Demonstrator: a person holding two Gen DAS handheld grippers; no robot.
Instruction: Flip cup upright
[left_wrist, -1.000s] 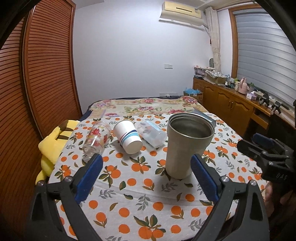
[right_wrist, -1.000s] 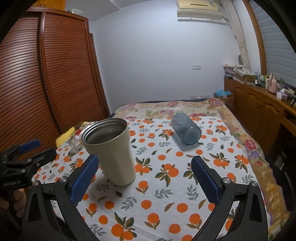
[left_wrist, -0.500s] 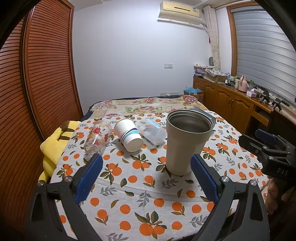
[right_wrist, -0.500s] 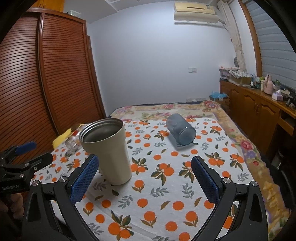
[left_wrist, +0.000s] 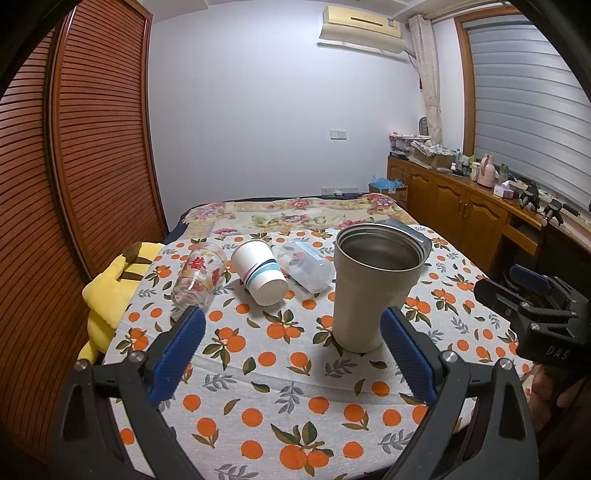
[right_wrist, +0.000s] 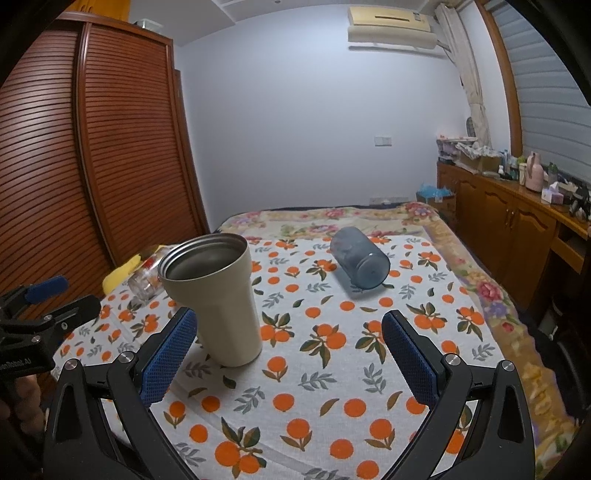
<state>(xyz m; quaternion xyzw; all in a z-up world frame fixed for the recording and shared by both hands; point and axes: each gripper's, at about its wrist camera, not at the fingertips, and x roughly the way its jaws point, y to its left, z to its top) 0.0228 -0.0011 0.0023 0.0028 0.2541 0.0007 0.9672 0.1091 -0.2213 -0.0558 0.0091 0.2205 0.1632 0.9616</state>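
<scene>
**Tumbler upright on the orange-print cloth, four cups lying on their sides**

The bed carries a white cloth printed with oranges, which serves as the surface for everything here. On it a tall cream steel tumbler stands upright, mouth open to the ceiling; in the right wrist view the same tumbler sits left of centre.

The left hand-held gripper has its blue-padded fingers spread wide with nothing between them, the tumbler just ahead of its right finger. The right hand-held gripper is likewise spread and empty, with the tumbler just ahead of its left finger.

A blue-grey tumbler glass lies on its side, well apart from the steel one. On the far left, three more lie on their sides in a row: a white paper cup with blue stripes, a clear plastic cup just beside it, and a glass with red print. A yellow plush toy lies at the cloth's left edge.
</scene>
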